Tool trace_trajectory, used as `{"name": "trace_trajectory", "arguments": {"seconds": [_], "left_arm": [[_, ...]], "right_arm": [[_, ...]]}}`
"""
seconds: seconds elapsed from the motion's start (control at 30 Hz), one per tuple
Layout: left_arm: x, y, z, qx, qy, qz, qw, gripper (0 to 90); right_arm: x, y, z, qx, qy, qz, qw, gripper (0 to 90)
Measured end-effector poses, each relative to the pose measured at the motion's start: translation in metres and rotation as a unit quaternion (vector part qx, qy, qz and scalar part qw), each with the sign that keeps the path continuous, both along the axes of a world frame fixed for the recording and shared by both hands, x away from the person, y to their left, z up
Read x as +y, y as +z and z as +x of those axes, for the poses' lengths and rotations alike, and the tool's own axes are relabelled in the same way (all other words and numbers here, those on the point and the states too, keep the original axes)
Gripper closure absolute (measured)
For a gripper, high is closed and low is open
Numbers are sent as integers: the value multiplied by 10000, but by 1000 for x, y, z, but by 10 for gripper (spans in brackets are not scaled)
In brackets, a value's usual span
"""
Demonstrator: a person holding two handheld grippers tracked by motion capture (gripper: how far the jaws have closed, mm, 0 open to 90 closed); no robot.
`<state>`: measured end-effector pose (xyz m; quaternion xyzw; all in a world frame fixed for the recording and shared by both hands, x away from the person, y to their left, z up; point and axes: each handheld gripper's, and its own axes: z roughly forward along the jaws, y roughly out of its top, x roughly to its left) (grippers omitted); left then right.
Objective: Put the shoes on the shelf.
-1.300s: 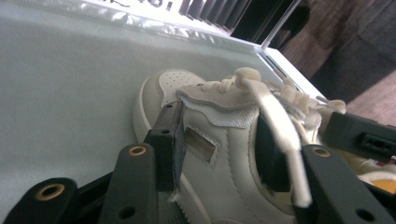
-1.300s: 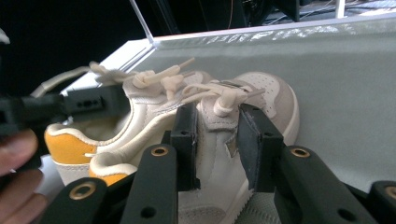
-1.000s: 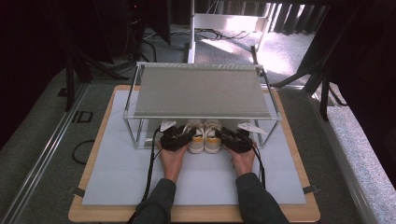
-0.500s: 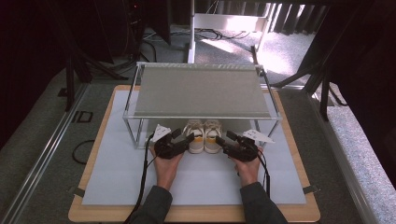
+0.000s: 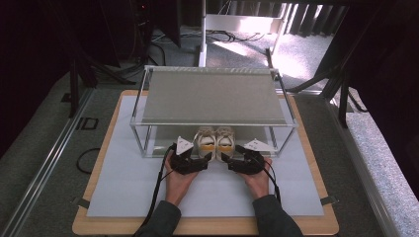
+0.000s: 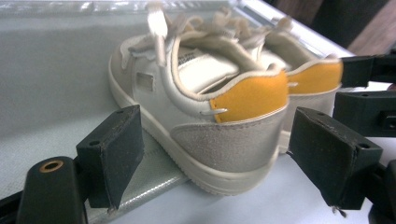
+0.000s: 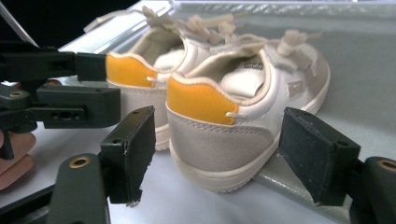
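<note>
Two small white shoes with yellow heel tabs stand side by side at the front edge of the rack's lower shelf [image 6: 46,93], heels toward me. My left gripper [image 5: 203,159] is open behind the left shoe [image 5: 205,140]. In the left gripper view that shoe's [image 6: 205,107] heel sits between the pads [image 6: 112,149] with a gap on each side. My right gripper [image 5: 228,159] is open the same way around the right shoe [image 7: 233,107], untouched. Both pairs of jaws have just been opening. Each heel overhangs the shelf edge slightly.
The two-shelf metal rack [image 5: 212,96] stands on a pale mat [image 5: 123,182] over a wooden board [image 5: 89,224]. Its front posts [image 5: 146,140] flank the shoes. Each gripper view shows the other gripper close beside it [image 6: 369,88]. Cables trail back along the forearms.
Both grippers have drawn back toward me from the shelf front and their jaws have spread off the shoes. The shoes stay on the lower shelf.
</note>
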<state>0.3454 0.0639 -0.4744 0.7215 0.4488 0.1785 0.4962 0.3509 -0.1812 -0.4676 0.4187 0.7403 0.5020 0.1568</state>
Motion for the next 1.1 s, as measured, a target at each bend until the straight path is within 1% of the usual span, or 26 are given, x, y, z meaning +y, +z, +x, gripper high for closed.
{"name": "trace_trajectory", "arguments": {"seconds": [0.07,0.13,0.17,0.2,0.27,0.33,0.4,0.47,0.67,0.8,0.93,1.1], "left_arm": [[-3,-2,2,52,-31,11,10000,179],[-5,-3,3,94,-60,49,9999,178],[-7,-3,3,139,-99,82,9998,178],[-8,-4,5,247,-148,105,9995,178],[-10,-5,7,340,-137,189,9991,179],[-11,-6,9,425,-142,183,9988,186],[-12,-6,10,436,-126,216,9987,204],[-12,-6,10,451,-118,240,9986,217],[-14,-3,11,493,-97,254,9984,229],[-12,0,12,477,-97,134,9987,232],[-12,2,17,434,-114,121,9989,233],[-12,3,22,371,-82,82,9992,234]], "right_arm": [[2,-1,1,1,14,-35,10000,265],[5,-3,3,80,-23,-104,9999,249],[6,-4,3,97,-20,-108,9999,244],[7,-5,3,105,-48,-138,9998,244],[8,-7,3,125,-87,-162,9998,244],[8,-8,4,146,-90,-152,9997,244],[8,-9,6,144,-96,-163,9997,250],[7,-9,6,137,-126,-163,9997,279],[7,-8,6,133,-107,-181,9997,294],[6,-6,7,103,-122,-133,9998,302],[6,-2,11,38,-123,-156,9998,306],[7,0,16,32,-148,-156,9998,309]]}}
